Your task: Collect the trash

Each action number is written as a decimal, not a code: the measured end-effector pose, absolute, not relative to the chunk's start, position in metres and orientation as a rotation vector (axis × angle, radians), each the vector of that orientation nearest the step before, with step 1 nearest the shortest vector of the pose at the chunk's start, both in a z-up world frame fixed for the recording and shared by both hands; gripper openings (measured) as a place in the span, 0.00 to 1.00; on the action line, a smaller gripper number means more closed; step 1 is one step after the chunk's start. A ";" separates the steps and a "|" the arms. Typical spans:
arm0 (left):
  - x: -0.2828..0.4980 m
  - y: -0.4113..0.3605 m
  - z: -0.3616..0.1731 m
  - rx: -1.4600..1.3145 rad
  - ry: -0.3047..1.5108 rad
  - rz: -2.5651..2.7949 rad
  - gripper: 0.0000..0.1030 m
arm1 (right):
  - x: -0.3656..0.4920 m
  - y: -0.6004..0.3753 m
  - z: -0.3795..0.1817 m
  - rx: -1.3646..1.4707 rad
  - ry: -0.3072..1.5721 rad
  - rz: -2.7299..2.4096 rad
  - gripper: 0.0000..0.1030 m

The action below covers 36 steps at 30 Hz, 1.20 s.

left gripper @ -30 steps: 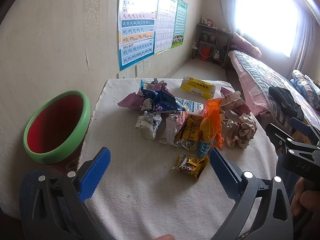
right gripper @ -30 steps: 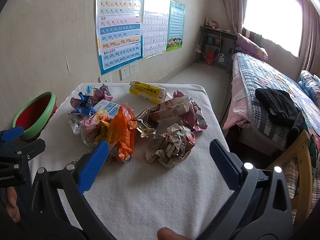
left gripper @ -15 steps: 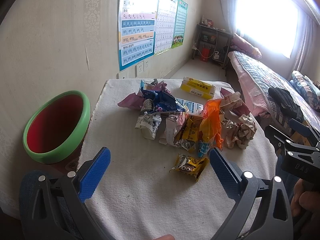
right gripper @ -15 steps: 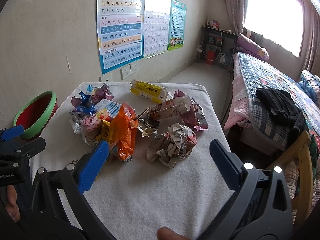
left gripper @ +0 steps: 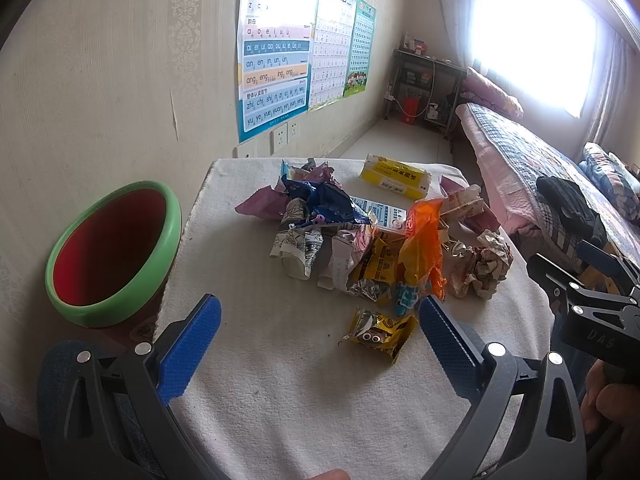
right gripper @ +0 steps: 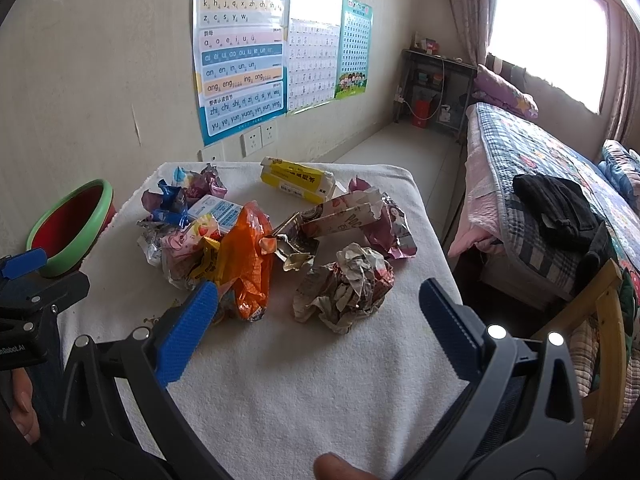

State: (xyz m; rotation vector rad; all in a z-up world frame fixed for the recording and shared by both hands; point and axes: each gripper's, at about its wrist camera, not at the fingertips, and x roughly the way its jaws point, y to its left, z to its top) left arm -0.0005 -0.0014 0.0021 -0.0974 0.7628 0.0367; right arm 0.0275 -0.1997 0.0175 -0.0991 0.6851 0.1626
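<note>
Left gripper (left gripper: 320, 314) is hovering over the near part of the table (left gripper: 280, 380), jaws spread wide, nothing between the blue pads (left gripper: 188, 350). Right gripper (right gripper: 318, 298) is hovering over the near right part of the same table, jaws likewise spread wide and holding nothing.

Trash pile (left gripper: 360, 236) is lying across the middle of the white-covered table, reaching toward the far edge. A yellow snack wrapper (left gripper: 378, 332) is sitting apart on the pile's near side, just beside the left gripper's right pad. An orange bag (right gripper: 248, 260) is standing up at the pile's near edge. A crumpled paper ball (right gripper: 344, 290) is resting toward the right edge. A yellow box (right gripper: 298, 180) is lying near the far edge.

Green-rimmed red bin (left gripper: 108, 252) is standing just off the left edge, opening tilted toward the table.
</note>
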 end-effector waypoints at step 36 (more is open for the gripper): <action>0.032 -0.022 -0.027 -0.164 0.989 -0.110 0.92 | 0.071 -0.208 -0.008 -0.038 0.923 0.196 0.96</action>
